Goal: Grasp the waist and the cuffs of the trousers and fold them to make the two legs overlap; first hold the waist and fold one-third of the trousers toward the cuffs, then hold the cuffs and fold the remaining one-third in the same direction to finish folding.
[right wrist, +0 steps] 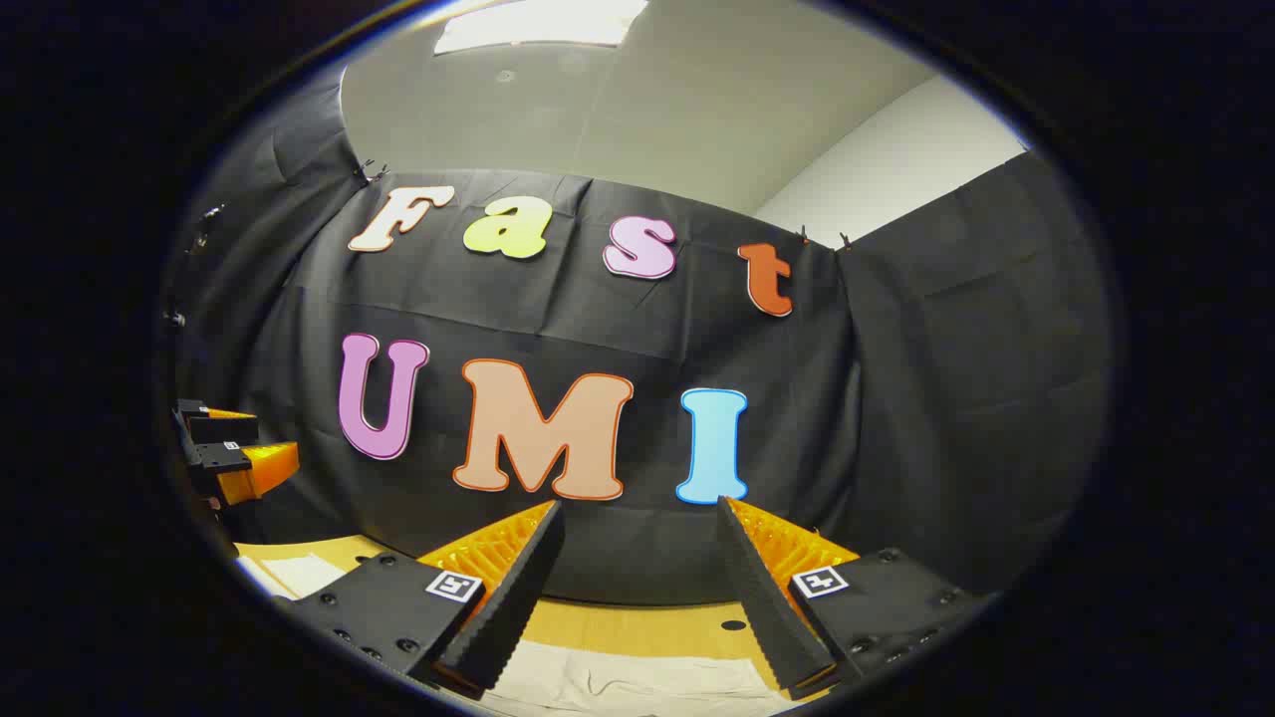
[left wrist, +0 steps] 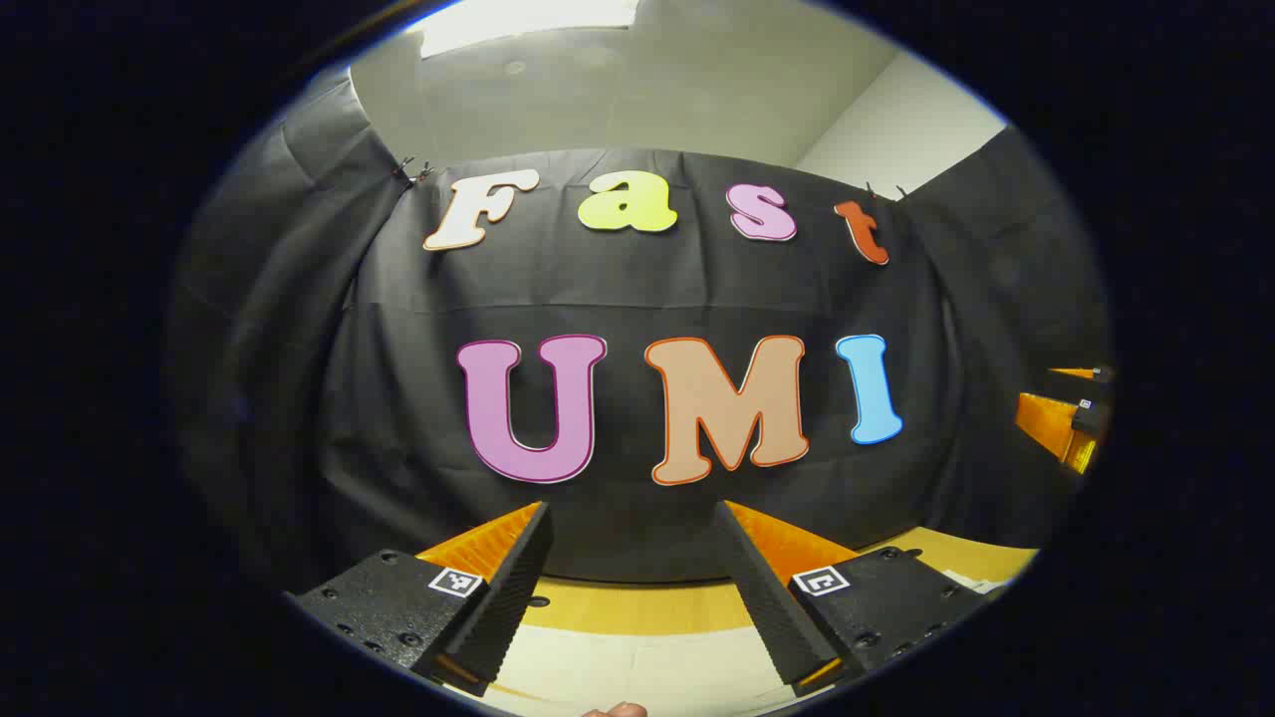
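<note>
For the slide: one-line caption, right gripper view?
Right gripper open above pale trousers on the table, left gripper alongside.

desk (left wrist: 637, 607): wood top, small hole (right wrist: 733, 625) | cloth wall (left wrist: 637, 299): black, clipped at top | ceiling (right wrist: 637, 100): pale, light panel (right wrist: 543, 22)

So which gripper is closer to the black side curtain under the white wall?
Right. The right gripper hangs next to the side curtain; the left gripper is farther away, on the right gripper's other side.
</note>
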### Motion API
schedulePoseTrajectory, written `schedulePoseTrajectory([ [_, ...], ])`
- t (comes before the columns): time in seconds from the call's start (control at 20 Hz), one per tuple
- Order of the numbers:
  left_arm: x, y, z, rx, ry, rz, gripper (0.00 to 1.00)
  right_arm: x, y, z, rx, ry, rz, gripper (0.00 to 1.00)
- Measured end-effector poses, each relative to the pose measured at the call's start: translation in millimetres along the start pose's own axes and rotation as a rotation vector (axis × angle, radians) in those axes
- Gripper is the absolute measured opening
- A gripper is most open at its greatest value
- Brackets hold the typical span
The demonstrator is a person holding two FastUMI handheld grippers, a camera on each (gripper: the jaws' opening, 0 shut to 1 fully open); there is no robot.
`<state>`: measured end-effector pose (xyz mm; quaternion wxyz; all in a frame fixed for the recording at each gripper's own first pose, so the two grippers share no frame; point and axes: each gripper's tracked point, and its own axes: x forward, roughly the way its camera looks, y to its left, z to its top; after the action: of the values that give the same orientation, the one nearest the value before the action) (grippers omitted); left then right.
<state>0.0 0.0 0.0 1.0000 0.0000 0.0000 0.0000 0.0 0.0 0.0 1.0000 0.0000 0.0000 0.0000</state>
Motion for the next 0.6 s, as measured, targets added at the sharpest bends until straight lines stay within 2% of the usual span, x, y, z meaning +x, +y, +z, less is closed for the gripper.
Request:
schedulePoseTrajectory([
  [0.15,6.8,-8.0,5.2,0.020,-0.010,-0.019,0.96,0.8,-7.3,1.6,-0.007,-0.013,-0.008,0.97],
  [0.35,8.0,-15.7,3.7,-0.006,-0.005,-0.026,0.95,6.1,-10.6,-1.2,0.005,0.002,-0.003,0.97],
  [0.6,6.4,-6.4,-1.8,-0.011,0.022,0.007,0.96,18.5,-14.2,-2.9,0.007,0.002,0.000,0.97],
])
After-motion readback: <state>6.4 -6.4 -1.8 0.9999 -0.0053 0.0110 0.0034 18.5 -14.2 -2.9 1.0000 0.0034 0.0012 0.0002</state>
